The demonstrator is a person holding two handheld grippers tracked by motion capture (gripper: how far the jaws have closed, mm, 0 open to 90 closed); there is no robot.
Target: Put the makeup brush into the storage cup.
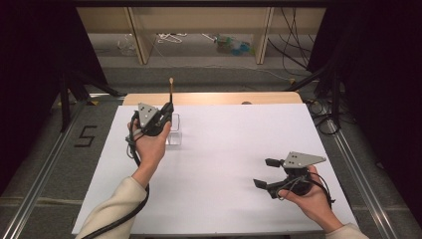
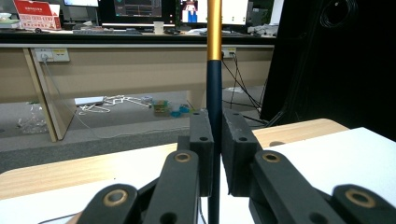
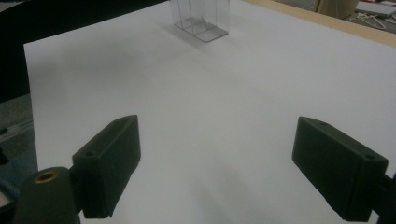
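while my left gripper (image 1: 166, 113) pinches the upright brush (image 2: 214, 93) above the clear box (image 1: 174, 134), a tilt could miss it; my right gripper (image 1: 266, 173) gapes empty.

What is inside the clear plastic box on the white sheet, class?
In the right gripper view the clear box shows bare dividers and nothing in its lower part; its top is cut off. In the high view the left claw, holding a dark stick, covers much of it.
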